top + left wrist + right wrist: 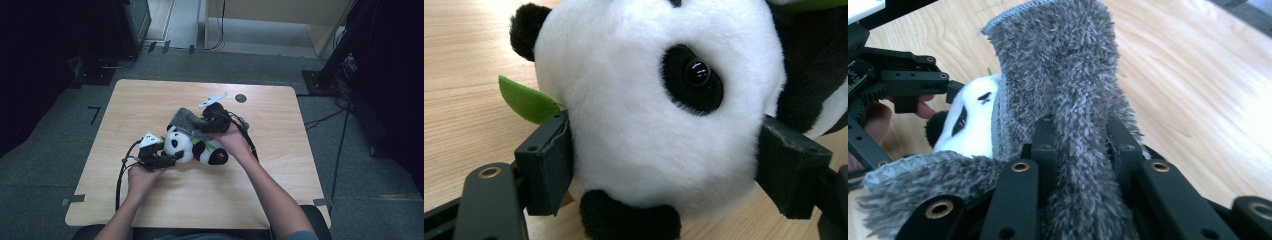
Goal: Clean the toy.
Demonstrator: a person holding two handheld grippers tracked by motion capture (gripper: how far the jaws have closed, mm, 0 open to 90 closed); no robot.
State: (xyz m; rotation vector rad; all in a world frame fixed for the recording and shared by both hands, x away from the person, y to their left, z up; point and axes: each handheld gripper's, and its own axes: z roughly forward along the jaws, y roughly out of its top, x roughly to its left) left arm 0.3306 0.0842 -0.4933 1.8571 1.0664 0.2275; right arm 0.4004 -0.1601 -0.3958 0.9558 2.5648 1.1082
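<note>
Plush black-and-white panda toy (192,146) lying at the centre of the high view on the light wooden table (150,100), its head toward the left of the frame and one dark foot with a red mark toward the lower right. Left gripper (175,157), held in the person's left hand (142,177) just below and left of centre, has its two black jaws pressed against opposite sides of the white head; in the left gripper view the head (659,110) sits between the jaws, with a glossy black eye (697,72) right of centre, a black ear (526,30) at upper left, and a green felt leaf (526,100) projecting at left. Right gripper (202,127), held in the right hand (235,142) just above and right of the toy, is clamped on a fuzzy grey fabric piece (186,120) that lies against the top of the panda. In the right gripper view the grey fabric (1068,90) rises from between the narrowly set jaws to the top centre of the frame, with the white head (973,120) and the left gripper's jaws at left.
</note>
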